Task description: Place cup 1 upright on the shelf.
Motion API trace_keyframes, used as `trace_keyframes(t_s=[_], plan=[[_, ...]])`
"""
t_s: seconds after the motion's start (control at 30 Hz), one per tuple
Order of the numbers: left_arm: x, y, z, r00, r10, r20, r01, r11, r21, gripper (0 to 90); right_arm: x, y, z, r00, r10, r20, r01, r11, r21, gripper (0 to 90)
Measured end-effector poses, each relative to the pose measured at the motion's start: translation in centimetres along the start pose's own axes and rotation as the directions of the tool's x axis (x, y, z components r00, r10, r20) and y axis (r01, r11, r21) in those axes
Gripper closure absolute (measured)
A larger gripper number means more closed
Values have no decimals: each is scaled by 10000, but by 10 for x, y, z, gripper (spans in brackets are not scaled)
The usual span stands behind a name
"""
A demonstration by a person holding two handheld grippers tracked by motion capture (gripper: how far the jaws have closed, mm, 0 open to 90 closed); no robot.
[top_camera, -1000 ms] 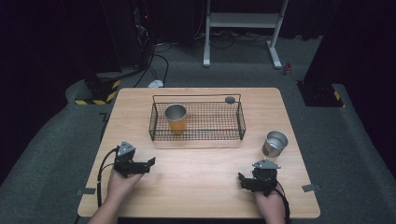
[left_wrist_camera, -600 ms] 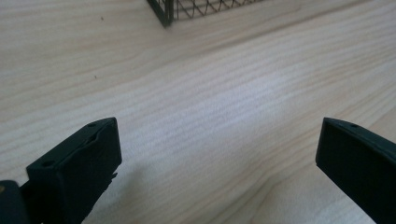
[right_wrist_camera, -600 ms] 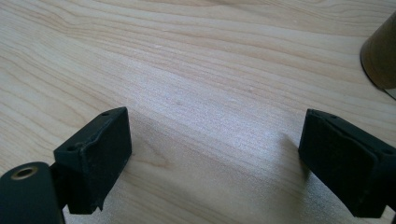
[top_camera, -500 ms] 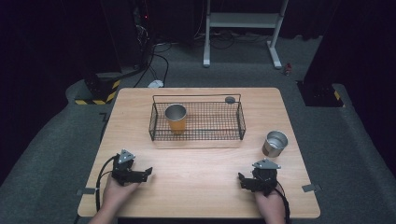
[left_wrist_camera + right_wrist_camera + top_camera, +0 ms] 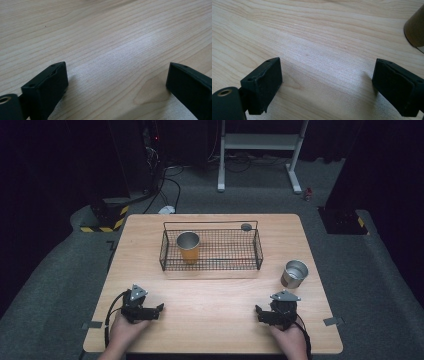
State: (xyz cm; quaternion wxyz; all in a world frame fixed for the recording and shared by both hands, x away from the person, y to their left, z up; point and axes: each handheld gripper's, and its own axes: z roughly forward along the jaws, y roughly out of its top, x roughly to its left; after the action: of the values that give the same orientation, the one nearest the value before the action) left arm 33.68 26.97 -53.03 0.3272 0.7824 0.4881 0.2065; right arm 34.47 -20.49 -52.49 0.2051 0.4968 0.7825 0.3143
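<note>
Two grippers, both resting low on the wooden table [image 5: 215, 295] near its front edge. Left gripper [image 5: 161, 308]: jaws wide apart, nothing between them; bare wood is seen past them in the left gripper view [image 5: 117, 82]. Right gripper [image 5: 257, 310]: jaws likewise spread and empty [image 5: 327, 82]. Steel cup [image 5: 294, 273]: upright on the table, just beyond the right gripper, outside the wire basket [image 5: 257, 251]. Orange cup [image 5: 188, 247]: upright inside the basket, left end. Small dark disc [image 5: 246, 226]: at the basket's far rim. Handling note, as judged: the steel cup is best approached from the side with jaws kept wide, closed squarely across the wall, and lifted clear of the basket rim.
</note>
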Motion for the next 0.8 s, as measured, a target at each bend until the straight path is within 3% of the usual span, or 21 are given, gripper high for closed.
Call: trace_keyframes(t_s=[0.33, 0.57, 0.63, 0.8], plan=[[-2, 0, 1, 9995, -175, -252, 176, 9998, 3, 6, -1, 0, -1, 10000, -40, -18, 39, 10000, -68, 112], [-3, 0, 0, 9990, -45, -437, 44, 10000, -20, 6, -2, 1, -7, 10000, -57, 57, 60, 9988, -489, 122], [-3, 1, 1, 9991, -165, -391, 167, 9999, 38, 6, -2, 1, -9, 9999, -87, 87, 92, 9981, -606, 122], [-5, 2, 0, 9983, 173, -560, -175, 9998, -43, 9, -2, 1, -11, 9999, -143, 79, 148, 9977, -667, 123]])
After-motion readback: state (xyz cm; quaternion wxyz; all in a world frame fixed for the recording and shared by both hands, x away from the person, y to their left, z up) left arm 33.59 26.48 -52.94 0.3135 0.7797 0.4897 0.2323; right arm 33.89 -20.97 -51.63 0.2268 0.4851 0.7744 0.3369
